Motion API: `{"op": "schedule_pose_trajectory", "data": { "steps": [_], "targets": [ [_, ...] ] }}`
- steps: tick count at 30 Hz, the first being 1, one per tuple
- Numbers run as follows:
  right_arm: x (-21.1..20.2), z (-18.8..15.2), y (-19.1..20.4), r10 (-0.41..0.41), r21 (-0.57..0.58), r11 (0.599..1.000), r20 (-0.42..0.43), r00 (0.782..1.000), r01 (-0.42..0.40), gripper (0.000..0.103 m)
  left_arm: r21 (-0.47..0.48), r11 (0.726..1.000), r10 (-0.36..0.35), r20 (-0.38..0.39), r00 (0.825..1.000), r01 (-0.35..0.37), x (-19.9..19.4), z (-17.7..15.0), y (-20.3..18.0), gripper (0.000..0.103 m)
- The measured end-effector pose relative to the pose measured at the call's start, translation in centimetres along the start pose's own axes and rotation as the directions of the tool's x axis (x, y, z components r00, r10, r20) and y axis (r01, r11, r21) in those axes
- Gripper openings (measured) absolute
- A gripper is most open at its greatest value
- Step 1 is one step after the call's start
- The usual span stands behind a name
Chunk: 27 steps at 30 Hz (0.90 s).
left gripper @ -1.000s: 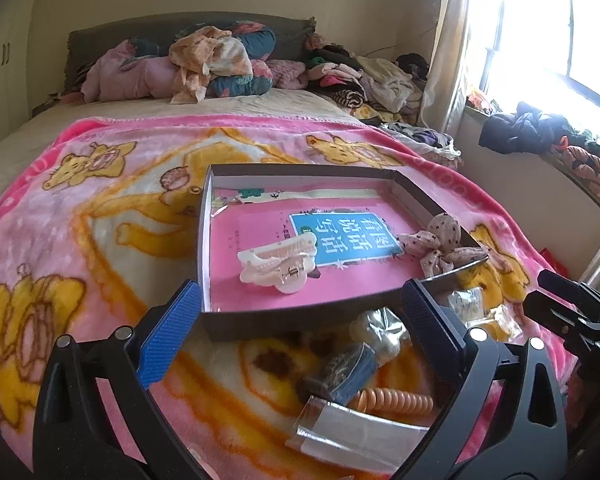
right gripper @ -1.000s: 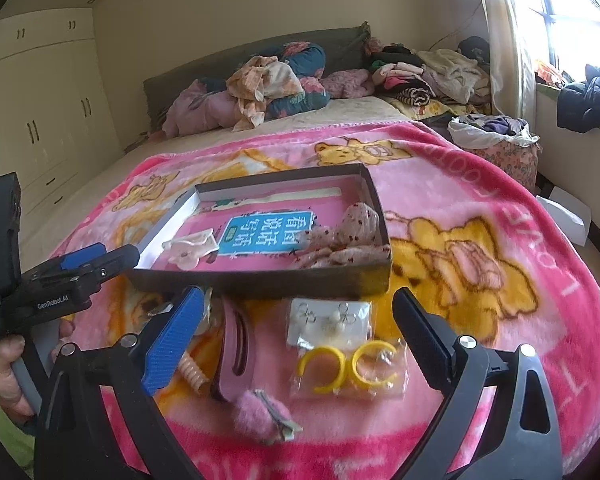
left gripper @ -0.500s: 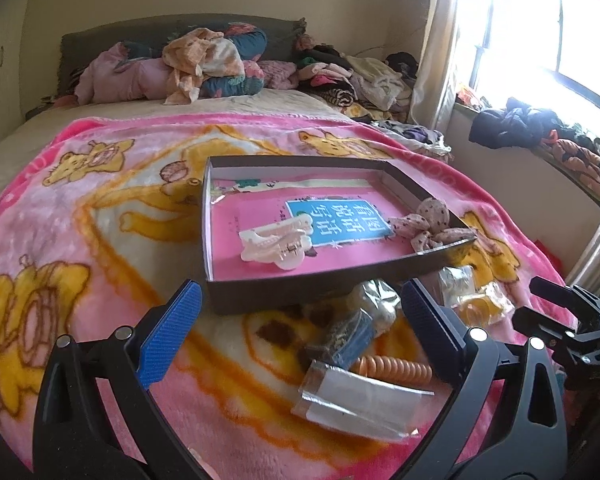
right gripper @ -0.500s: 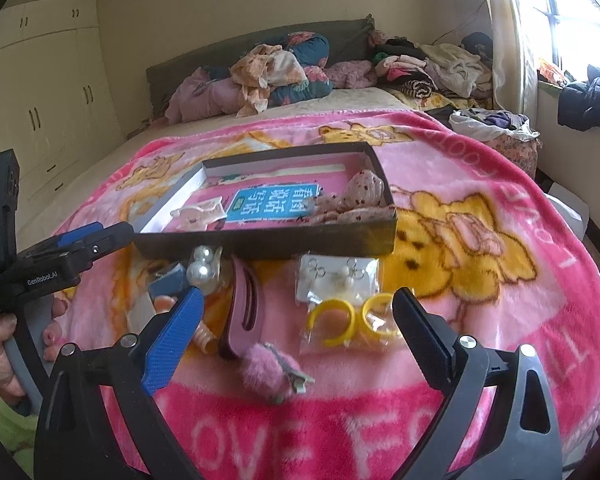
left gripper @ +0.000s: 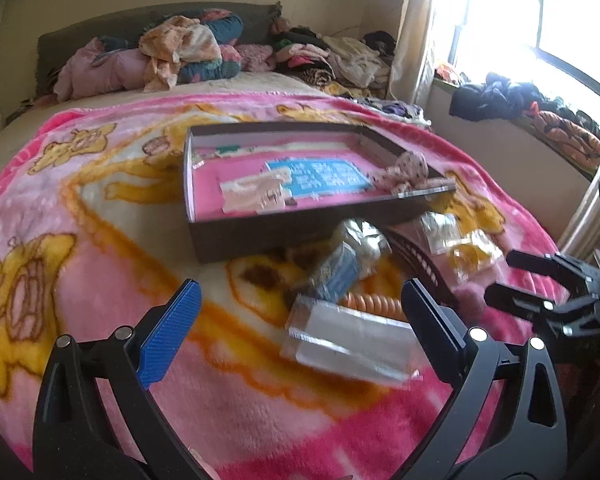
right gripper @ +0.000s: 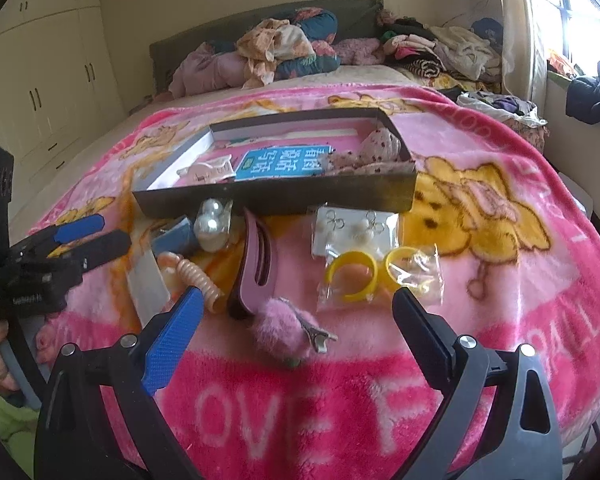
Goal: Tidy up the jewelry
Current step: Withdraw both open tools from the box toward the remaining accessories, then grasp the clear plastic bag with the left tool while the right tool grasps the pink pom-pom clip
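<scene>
In the right wrist view, the left gripper (right gripper: 96,236) sits at the left edge, its jaws nearly closed on nothing. Next to it lie a clear packet (right gripper: 148,280), a coiled hair tie (right gripper: 192,276) and pearl earrings (right gripper: 212,224). At centre the pink hair claw (right gripper: 256,264) lies with its long axis running from the tray (right gripper: 276,196) toward the camera, tilted slightly left, and a fluffy pink clip (right gripper: 284,326) touches its near end. The right gripper (right gripper: 296,332) hangs released over the clip. Further right are an earring card (right gripper: 354,228) and yellow hoops (right gripper: 356,276) in bags. The pieces lie crowded on the soft bed (right gripper: 500,280); closing on one could likely snag its neighbour or the blanket fuzz.
</scene>
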State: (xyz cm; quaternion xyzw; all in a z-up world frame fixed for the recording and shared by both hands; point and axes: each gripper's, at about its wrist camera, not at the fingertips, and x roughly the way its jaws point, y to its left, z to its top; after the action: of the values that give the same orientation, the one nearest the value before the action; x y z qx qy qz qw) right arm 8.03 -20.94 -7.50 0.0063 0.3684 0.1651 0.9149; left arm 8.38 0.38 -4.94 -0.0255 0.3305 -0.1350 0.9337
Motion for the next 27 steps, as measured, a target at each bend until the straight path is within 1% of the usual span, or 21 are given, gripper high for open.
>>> {"op": "schedule_pose_trajectory", "data": {
  "steps": [6,10,14,19,23,25,26,27],
  "targets": [
    [1.0,-0.4,-0.3,0.0,0.018,1.0,-0.058,0.998,0.001,0.092,0.042,0.999,-0.03,-0.025,0.999,0.031,0.3,-1.1,-0.8,0.091],
    [1.4,-0.5,-0.4,-0.001,0.026,1.0,-0.08,0.997,0.003,0.092,0.071,0.995,-0.065,-0.038,0.997,0.067,0.6,-1.4,-1.5,0.091],
    [1.8,-0.7,-0.6,0.001,0.033,0.999,-0.101,0.995,0.003,0.09,0.113,0.99,-0.077,-0.065,0.995,0.084,1.4,-1.8,-2.4,0.091],
    [2.4,-0.7,-0.4,0.001,0.027,1.0,-0.128,0.992,0.002,0.079,0.143,0.985,-0.079,-0.093,0.993,0.092,2.5,-2.2,-3.1,0.091],
    [2.6,-0.8,-0.3,0.012,0.029,1.0,-0.133,0.991,-0.008,0.074,0.155,0.985,-0.064,-0.098,0.993,0.079,3.0,-2.3,-3.4,0.091],
    [2.6,-0.7,-0.3,0.019,0.031,0.999,-0.136,0.991,-0.015,0.063,0.153,0.985,-0.06,-0.1,0.993,0.075,3.2,-2.3,-3.3,0.091],
    [2.6,-0.7,-0.3,0.024,0.031,0.999,-0.136,0.99,-0.02,0.06,0.148,0.986,-0.062,-0.102,0.993,0.077,3.3,-2.2,-3.2,0.091],
    [2.7,-0.7,-0.2,0.033,0.027,0.999,-0.138,0.99,-0.03,0.053,0.145,0.986,-0.066,-0.106,0.992,0.081,3.3,-2.2,-3.2,0.091]
  ]
}}
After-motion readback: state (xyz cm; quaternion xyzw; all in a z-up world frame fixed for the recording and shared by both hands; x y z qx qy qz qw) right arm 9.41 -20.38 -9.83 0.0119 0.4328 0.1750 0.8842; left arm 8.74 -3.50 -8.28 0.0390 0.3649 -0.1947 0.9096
